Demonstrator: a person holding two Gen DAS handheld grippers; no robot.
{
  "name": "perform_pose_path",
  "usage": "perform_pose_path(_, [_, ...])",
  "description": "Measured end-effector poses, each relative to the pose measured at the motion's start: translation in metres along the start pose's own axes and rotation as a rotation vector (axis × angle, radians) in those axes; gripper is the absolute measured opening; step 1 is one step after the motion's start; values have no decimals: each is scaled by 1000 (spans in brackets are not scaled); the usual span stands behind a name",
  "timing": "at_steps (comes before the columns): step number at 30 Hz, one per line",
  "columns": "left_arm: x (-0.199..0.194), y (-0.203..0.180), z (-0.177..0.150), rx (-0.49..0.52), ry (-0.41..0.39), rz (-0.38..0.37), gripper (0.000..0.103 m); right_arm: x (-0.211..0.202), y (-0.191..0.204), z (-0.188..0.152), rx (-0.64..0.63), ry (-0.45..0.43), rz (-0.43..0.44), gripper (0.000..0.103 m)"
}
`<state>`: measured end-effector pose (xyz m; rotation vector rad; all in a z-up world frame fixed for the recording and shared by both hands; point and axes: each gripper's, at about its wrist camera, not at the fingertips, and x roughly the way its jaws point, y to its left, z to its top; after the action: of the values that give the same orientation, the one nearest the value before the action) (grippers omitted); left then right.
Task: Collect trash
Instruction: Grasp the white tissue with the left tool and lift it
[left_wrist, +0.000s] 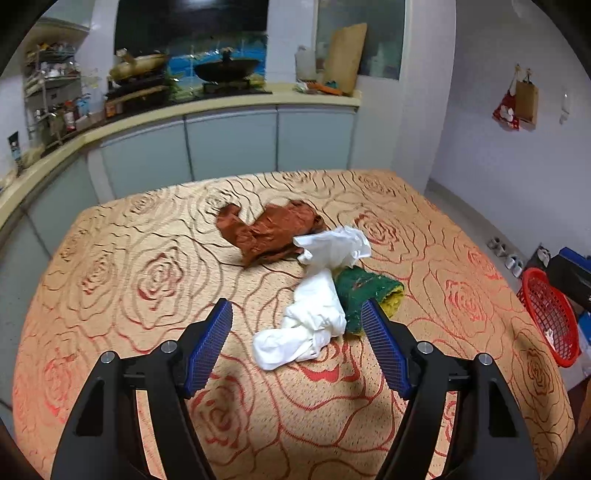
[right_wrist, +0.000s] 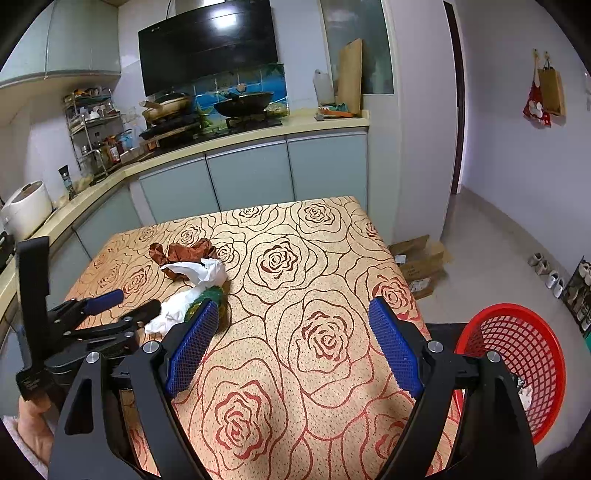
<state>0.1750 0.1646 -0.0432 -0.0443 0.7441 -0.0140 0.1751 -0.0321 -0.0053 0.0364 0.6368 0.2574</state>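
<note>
Trash lies on the rose-patterned table (left_wrist: 110, 258): a crumpled white tissue (left_wrist: 306, 325), a second white tissue (left_wrist: 334, 245), a brown wrapper (left_wrist: 269, 232) and a green-yellow sponge (left_wrist: 364, 291). My left gripper (left_wrist: 297, 314) is open, its blue pads on either side of the near white tissue, just above the table. In the right wrist view the same pile (right_wrist: 192, 280) lies at the left, with the left gripper (right_wrist: 127, 304) beside it. My right gripper (right_wrist: 293, 314) is open and empty over bare tablecloth. A red mesh basket (right_wrist: 517, 354) stands off the table's right edge.
A kitchen counter (right_wrist: 221, 144) with pans and a spice rack runs behind and left of the table. Cardboard boxes (right_wrist: 421, 266) and shoes (right_wrist: 546, 273) lie on the floor at right. The red basket also shows in the left wrist view (left_wrist: 554, 317).
</note>
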Motion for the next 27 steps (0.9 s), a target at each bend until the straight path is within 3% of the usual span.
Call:
perform_pose_path(10, [36, -3, -6, 11, 108, -54, 42, 21, 5, 5, -1, 30, 16, 81])
perform_pose_path(17, [34, -2, -9, 23, 103, -54, 28, 35, 14, 8, -8, 53, 37, 81])
perform_pose_path(27, [7, 15, -12, -12, 66, -17, 25, 62, 37, 6, -35, 110, 94, 81])
